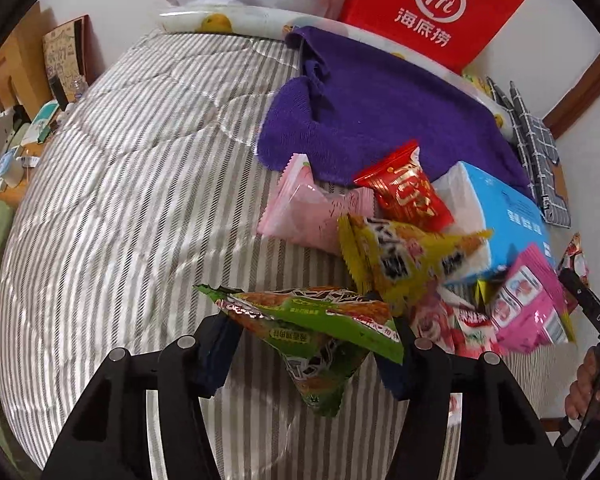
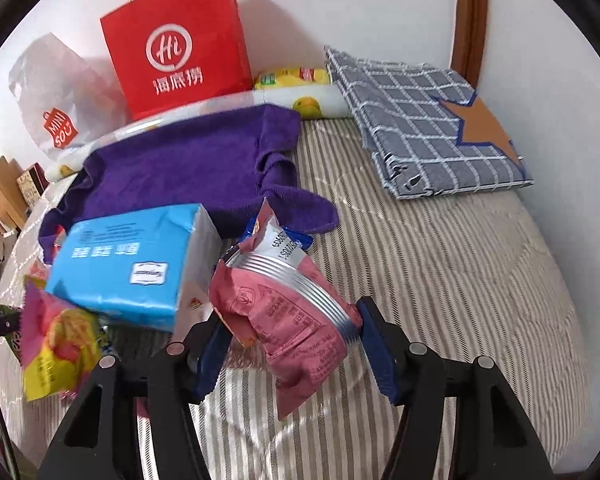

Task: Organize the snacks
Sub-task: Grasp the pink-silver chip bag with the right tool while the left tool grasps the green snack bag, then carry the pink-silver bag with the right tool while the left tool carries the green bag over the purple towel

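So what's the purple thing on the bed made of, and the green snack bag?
The purple cloth looks like soft, fuzzy towel fabric: matte, nubbly, bunched into folds. The green snack packet in the left gripper looks like thin glossy plastic film: shiny, crinkled, with zigzag edges.

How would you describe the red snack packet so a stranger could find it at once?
Start at the purple towel on the striped bed. At its near edge, beside the blue tissue pack, lies the red snack packet. It alone is red with gold lettering; its neighbours are pink and yellow.
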{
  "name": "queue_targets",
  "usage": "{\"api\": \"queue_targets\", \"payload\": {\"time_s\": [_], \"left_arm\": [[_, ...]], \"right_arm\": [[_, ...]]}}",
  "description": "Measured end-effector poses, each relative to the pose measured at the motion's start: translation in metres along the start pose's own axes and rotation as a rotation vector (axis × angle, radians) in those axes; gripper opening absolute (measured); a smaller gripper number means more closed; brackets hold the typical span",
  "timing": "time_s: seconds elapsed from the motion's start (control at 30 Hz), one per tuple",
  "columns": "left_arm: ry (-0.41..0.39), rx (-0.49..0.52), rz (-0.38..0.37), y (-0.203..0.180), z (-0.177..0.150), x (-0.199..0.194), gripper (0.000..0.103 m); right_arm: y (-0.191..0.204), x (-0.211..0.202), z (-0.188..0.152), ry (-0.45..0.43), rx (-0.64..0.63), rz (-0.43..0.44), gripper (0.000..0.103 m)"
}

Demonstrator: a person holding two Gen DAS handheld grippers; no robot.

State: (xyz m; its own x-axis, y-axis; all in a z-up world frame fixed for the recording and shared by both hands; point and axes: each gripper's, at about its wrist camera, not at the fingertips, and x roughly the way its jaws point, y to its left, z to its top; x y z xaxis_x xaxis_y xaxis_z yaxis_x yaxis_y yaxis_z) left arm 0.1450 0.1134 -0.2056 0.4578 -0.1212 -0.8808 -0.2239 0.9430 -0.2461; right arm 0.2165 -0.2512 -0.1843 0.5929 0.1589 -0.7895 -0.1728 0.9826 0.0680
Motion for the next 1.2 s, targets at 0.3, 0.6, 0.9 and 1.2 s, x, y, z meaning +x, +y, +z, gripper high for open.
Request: {"api": "queue_targets", "payload": {"time_s": [0.3,0.6,0.9,1.2], "left_arm": [[-0.049,0.0,-0.023,-0.005,-0.018,-0.029,0.059],[-0.091,0.016,-0.061,-0.023,-0.026,-0.055,0.059],[-0.102,0.068,-0.107,-0.059,-0.018,-0.067,0.059],[-0.097,0.11,-0.143,-0.088,0.005,-0.065,0.059]], "right_arm": [[0.006,-0.05,-0.016,-0.061,-0.007,0.006,0.06],[0.018,-0.082,-0.026,-0.094,-0.033,0.038,0.059],[0.031,-0.101,-0.019,-0.128,-0.041,0.068,0.06],[0.042,-0.098,0.004,-0.136,-0.046,0.082,0.06]]}}
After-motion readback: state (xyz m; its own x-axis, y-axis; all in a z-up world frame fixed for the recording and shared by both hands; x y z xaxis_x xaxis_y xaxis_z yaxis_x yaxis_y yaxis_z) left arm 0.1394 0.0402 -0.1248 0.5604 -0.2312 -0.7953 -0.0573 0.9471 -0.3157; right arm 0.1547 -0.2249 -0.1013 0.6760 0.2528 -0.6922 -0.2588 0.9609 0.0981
